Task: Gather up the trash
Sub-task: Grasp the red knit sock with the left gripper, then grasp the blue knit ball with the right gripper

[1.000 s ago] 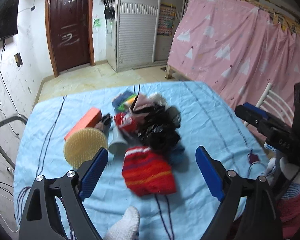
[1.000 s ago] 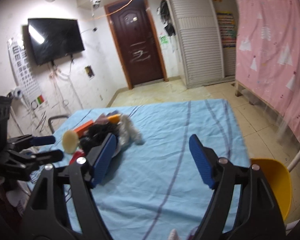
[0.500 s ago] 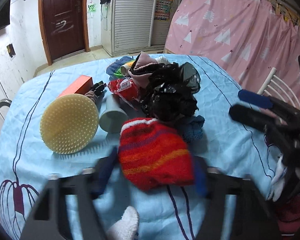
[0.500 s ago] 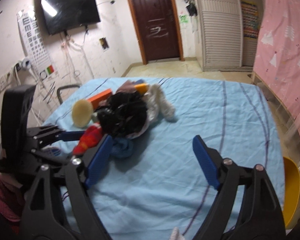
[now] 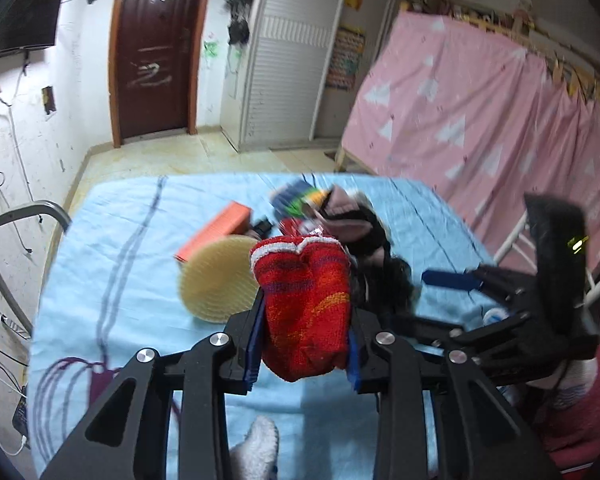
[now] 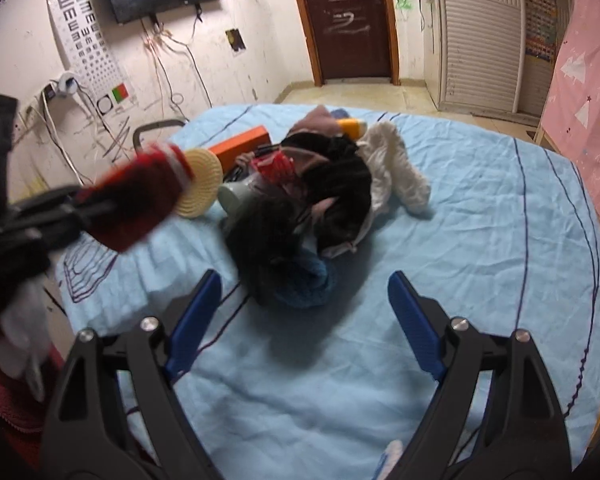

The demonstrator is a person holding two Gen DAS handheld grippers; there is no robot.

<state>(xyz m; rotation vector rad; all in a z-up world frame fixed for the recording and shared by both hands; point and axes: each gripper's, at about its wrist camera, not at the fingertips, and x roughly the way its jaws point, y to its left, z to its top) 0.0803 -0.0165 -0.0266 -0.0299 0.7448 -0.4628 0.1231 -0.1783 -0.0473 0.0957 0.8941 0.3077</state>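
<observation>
Left gripper (image 5: 304, 344) has just closed its jaws and now clamps the red striped knit sock (image 5: 306, 304), raised clear of the blue tablecloth (image 5: 112, 264), probably to carry it off. Right gripper (image 6: 300, 320) is spread wide and empty, aimed at the black garment (image 6: 332, 196) in the pile, likely the next pick.

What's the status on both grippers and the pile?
Left gripper just closed on the red knit sock, lifted. Right gripper open, empty, over the pile on the blue sheet. Nothing blocking.
</observation>
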